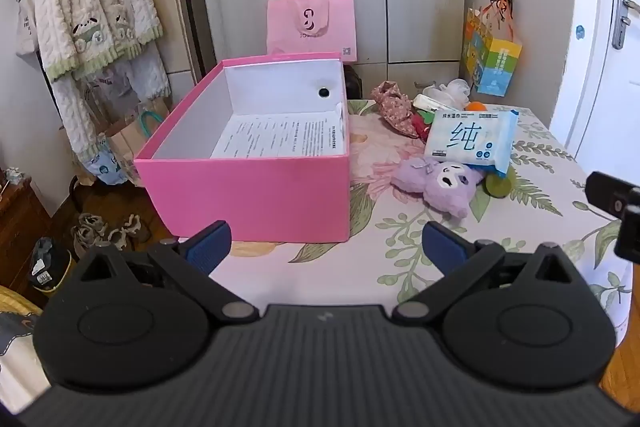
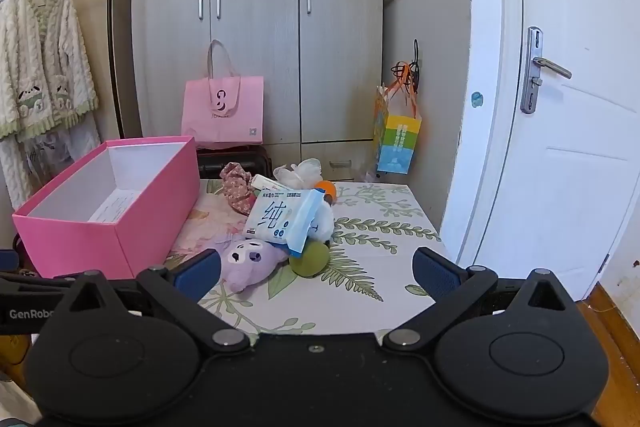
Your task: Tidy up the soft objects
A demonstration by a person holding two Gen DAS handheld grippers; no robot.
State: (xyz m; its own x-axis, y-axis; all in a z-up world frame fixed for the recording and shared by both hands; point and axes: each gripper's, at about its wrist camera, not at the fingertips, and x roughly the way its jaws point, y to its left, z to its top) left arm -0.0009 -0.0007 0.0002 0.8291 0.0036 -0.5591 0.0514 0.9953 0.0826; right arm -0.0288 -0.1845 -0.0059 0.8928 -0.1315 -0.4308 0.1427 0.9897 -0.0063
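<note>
Soft items sit in one pile near the middle of your floral-print table [image 2: 384, 267], toward its far edge: one purple plush toy with a white face [image 2: 250, 261] at the front of the pile, one light-blue pack of wet wipes [image 2: 282, 221] lying tilted across it, one olive-green ball [image 2: 310, 258] touching the pack's lower corner, one orange ball [image 2: 327, 188] behind, one pink floral fabric piece [image 2: 236, 189] at the back, one white crumpled plastic bag [image 2: 300, 171] at the far edge. A white item under the wipes is mostly hidden; can't tell what it is.

One open pink cardboard box [image 1: 256, 183] stands at the table's left edge, just beside the pile, with one printed sheet [image 1: 280, 139] on its bottom.

Your left gripper [image 1: 326, 247] hovers over the near edge facing the box, fingers wide apart, nothing between them. Your right gripper [image 2: 316, 273] hovers over the near edge facing the pile, fingers wide apart, holding nothing.

One pink tote bag [image 2: 224, 111] and one multicoloured gift bag [image 2: 398, 143] hang behind the table.
</note>
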